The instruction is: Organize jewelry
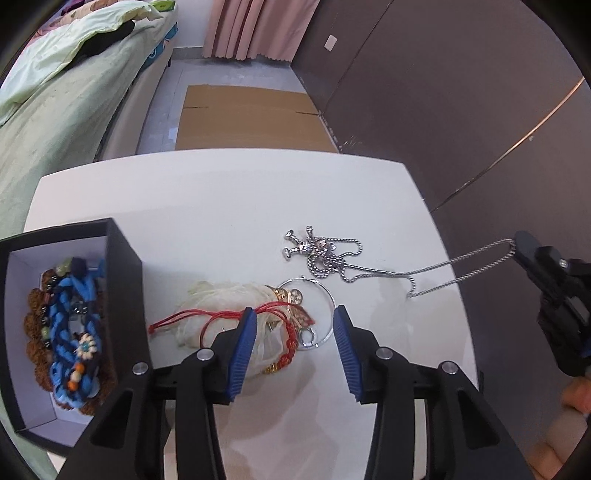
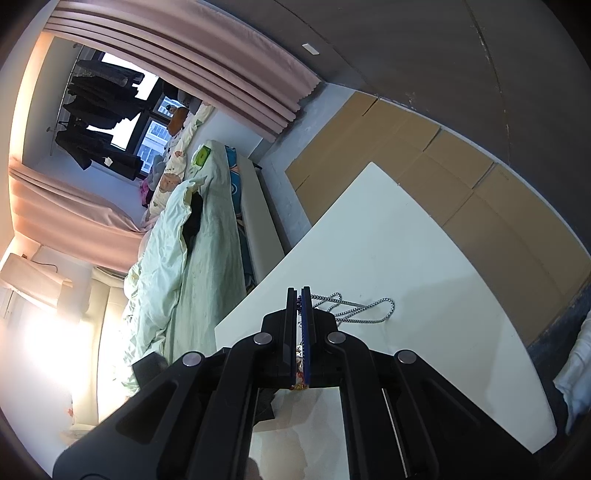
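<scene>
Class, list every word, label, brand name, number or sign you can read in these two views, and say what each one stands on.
None can be read.
Green packet on the bed: its print is too small and blurred.
Cardboard sheet: a faint mark, unreadable.
Black box: no print visible.

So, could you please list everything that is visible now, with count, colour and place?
table: one, white, under the jewelry
jewelry box: one, black with white inside, left on the table
bracelets in the box: several, blue and brown beaded
chain necklace: one, silver with pendant, right of centre, one end pinched
red cord bracelets: some, red and gold, on a cream pouch
hoop: one, silver, beside the pouch
cardboard: flat, brown, on the floor
bed: one, pale green bedding, left
curtains: pink, far wall
left gripper: open above the pouch
right gripper: shut on the chain necklace
</scene>
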The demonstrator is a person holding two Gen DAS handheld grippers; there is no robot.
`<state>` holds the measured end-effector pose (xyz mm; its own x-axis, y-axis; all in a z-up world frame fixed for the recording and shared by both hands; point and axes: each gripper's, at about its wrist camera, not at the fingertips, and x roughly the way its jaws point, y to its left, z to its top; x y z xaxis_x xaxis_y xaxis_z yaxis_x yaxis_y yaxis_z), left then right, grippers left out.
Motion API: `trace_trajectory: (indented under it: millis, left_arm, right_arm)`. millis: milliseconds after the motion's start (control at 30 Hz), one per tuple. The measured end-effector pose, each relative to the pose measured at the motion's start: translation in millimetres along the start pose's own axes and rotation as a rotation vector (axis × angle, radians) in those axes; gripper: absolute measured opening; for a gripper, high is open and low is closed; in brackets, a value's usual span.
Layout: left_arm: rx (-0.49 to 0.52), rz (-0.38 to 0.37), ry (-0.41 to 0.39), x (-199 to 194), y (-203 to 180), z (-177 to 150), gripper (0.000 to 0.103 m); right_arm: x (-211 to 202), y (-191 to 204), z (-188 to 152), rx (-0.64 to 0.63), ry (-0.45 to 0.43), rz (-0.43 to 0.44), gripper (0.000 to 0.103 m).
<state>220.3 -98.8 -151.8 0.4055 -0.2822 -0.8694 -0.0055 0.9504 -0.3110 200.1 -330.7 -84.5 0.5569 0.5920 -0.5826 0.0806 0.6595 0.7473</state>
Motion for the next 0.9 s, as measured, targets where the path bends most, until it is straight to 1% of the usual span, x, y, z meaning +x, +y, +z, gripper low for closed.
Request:
trace_trajectory:
  millis: [133,233,267,300,333,400,467,700,800,900]
  left_arm:
    - [-0.008,0.008,0.004,12,1,2,0.042]
    - [-0.011,0.001,-0.015,14,2,4,0.040]
    - [-0.012,0.001,-0.021,14,2,4,0.034]
    - [-0.020,0.007,-0.030,15,5,5,0.022]
    - [-0.029,0.005,-0.031,16,8,6,0.014]
    - [-0.043,-0.019,-0.037,14,11,8,0.002]
    - [-0.064,-0.032,-0.059,5,16,9,0.001]
    - [-0.082,-0.087,-0.134,-37,22,14,0.001]
    - [-0.091,-0.111,-0.148,-51,24,9,0.001]
    - [-0.080,-0.096,-0.151,-56,25,3,0.001]
  right_arm:
    - [-2,-1,-2,0.001,0.003,-0.003,0.004]
    - [-4,-3,-2,0.009,0.001,-0.003,0.004]
    - [-4,-4,-1,0.010,0.002,-0.003,0.004]
    - [-4,-4,-1,0.010,0.002,-0.004,0.004]
    - [-4,-4,-2,0.008,0.003,-0.004,0.004]
    - [-3,-5,1,0.008,0.003,-0.003,0.004]
    - [-4,-5,-1,0.008,0.004,-0.003,0.004]
    - [-3,-6,3,0.008,0.006,-0.003,0.004]
    - [-4,-7,2,0.004,0.010,-0.006,0.004]
    - [-4,-7,1,0.003,0.012,-0.007,0.004]
